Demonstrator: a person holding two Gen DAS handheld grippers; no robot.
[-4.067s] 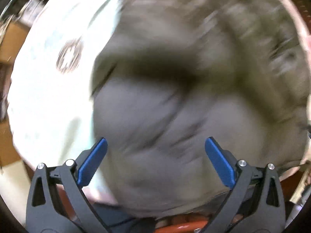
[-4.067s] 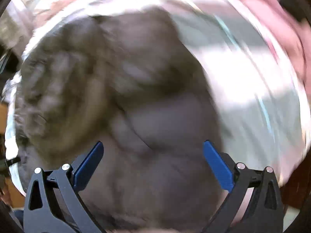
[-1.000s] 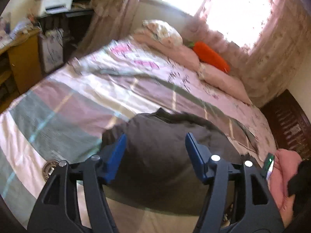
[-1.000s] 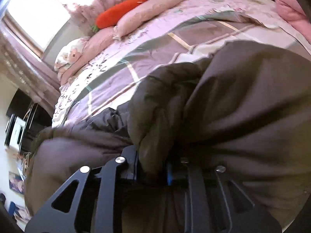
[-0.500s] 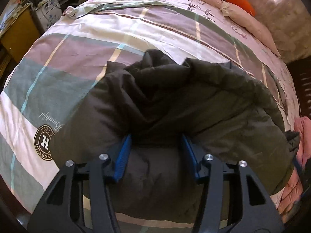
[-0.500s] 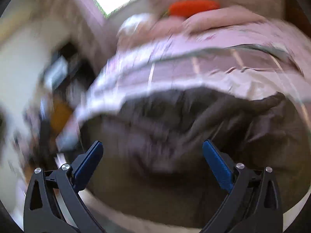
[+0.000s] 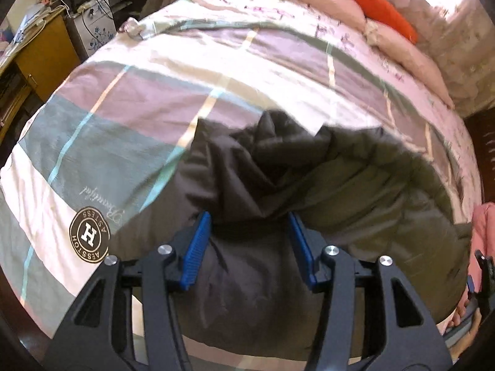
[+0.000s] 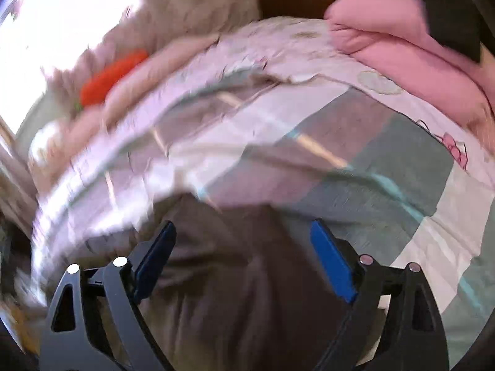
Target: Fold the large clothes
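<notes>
Grey-brown puffy jacket, one, rumpled | checked bedspread | left gripper half-open astride a fold | right gripper released

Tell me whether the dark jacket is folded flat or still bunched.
Still bunched: the dark jacket lies rumpled on the bed, fabric heaped in loose ridges.

Plaid bedspread — carrot pillow; pink blanket

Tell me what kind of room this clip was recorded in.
A bedroom, most likely: a bed under a patchwork quilt, pink pillows and a carrot plush at its head, curtained window behind.
</notes>
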